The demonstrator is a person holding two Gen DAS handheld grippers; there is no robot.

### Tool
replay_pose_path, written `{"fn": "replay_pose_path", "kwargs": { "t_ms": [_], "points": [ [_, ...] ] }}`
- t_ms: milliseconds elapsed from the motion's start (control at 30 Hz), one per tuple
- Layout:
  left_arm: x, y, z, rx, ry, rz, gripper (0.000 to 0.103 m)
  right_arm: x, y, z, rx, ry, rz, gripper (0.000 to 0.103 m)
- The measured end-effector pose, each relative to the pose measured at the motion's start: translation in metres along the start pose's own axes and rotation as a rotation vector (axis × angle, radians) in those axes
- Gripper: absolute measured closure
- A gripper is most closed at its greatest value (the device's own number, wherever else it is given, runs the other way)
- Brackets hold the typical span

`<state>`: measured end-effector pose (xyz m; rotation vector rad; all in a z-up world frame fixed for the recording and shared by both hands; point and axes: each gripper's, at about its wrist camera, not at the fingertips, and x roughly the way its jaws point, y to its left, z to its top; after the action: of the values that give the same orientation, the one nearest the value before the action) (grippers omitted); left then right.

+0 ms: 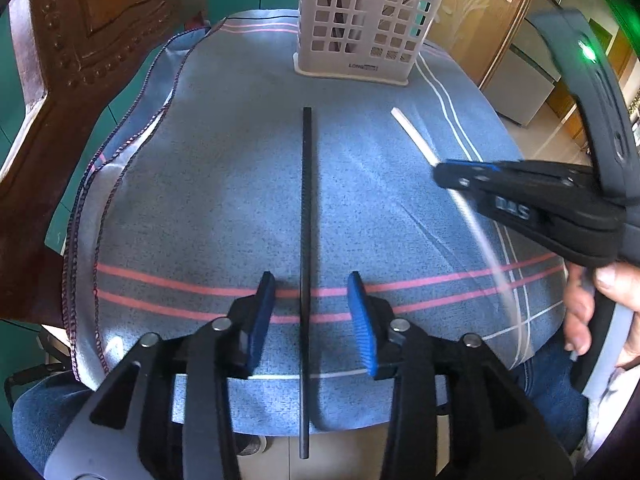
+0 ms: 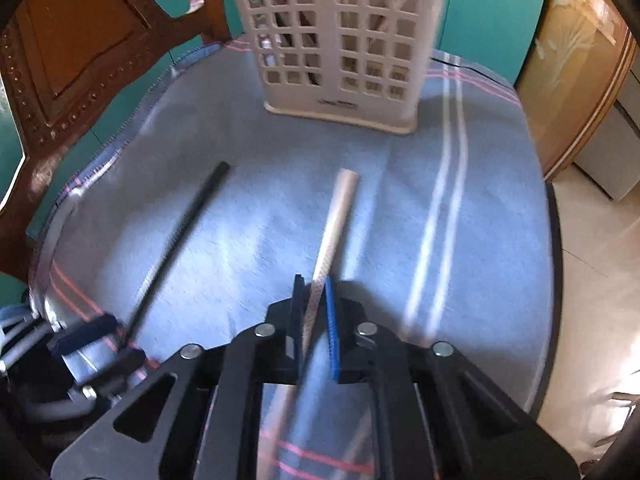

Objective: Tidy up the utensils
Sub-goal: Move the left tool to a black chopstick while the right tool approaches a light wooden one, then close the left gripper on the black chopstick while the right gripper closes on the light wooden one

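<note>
Pale wood, the chopstick (image 2: 338,216) sits pinched in my right gripper (image 2: 314,320), its far end aimed at the holder (image 2: 340,40). My left gripper (image 1: 312,316) stands spread astride the black chopstick (image 1: 307,240), which lies on the blue cloth (image 1: 208,184). I judge the next move is lifting the pale one upright into the holder; a chair (image 1: 80,40) stands off to the left, clear of the path.

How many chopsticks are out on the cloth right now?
2: the black chopstick between the open left gripper, the pale chopstick in the right gripper. The holder may hide more.
</note>
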<state>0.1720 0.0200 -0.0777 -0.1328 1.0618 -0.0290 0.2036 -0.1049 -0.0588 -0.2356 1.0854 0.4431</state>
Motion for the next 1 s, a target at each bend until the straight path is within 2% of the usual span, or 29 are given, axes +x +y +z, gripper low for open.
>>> {"fn": "replay_pose_path", "kwargs": {
  "t_ms": [100,167,233,267,433,600,700,767,800,867,900,933,1000],
  "points": [
    [0.002,0.002,0.005,-0.01,0.003,0.0,0.059,-0.004,-0.009,-0.004,-0.002,0.01,0.04,0.096],
    [0.005,0.006,0.014,-0.026,0.008,-0.014,0.058,-0.007,-0.016,-0.004,0.023,0.003,0.056,0.09],
    [0.008,0.009,0.025,-0.042,0.01,-0.034,0.057,-0.011,-0.017,-0.003,0.034,-0.015,0.057,0.072],
    [0.011,0.01,0.031,-0.045,0.01,-0.036,0.057,-0.013,-0.017,-0.001,0.035,-0.022,0.053,0.07],
    [0.032,0.008,0.073,-0.01,0.032,-0.025,0.056,-0.005,-0.008,0.017,0.024,-0.002,0.009,0.069],
    [0.057,0.0,0.105,0.067,0.078,0.061,0.056,0.016,0.0,0.039,0.002,0.041,-0.04,0.069],
    [0.064,0.001,0.11,0.059,0.08,0.083,0.057,0.028,0.003,0.047,-0.02,0.062,-0.058,0.069],
    [0.064,-0.001,0.11,0.064,0.069,0.08,0.064,0.03,0.004,0.048,-0.026,0.059,-0.055,0.07],
    [0.064,-0.002,0.11,0.068,0.064,0.078,0.07,0.03,0.004,0.048,-0.023,0.057,-0.048,0.074],
    [0.062,-0.006,0.108,0.081,0.053,0.074,0.081,0.03,0.003,0.048,-0.021,0.05,-0.026,0.087],
    [0.062,-0.008,0.107,0.082,0.052,0.072,0.091,0.03,0.004,0.049,-0.019,0.05,-0.02,0.094],
    [0.062,-0.009,0.106,0.083,0.053,0.068,0.095,0.03,0.003,0.049,-0.015,0.048,-0.015,0.096],
    [0.061,-0.013,0.105,0.08,0.049,0.064,0.096,0.029,0.001,0.047,-0.008,0.041,0.003,0.096]
  ]
}}
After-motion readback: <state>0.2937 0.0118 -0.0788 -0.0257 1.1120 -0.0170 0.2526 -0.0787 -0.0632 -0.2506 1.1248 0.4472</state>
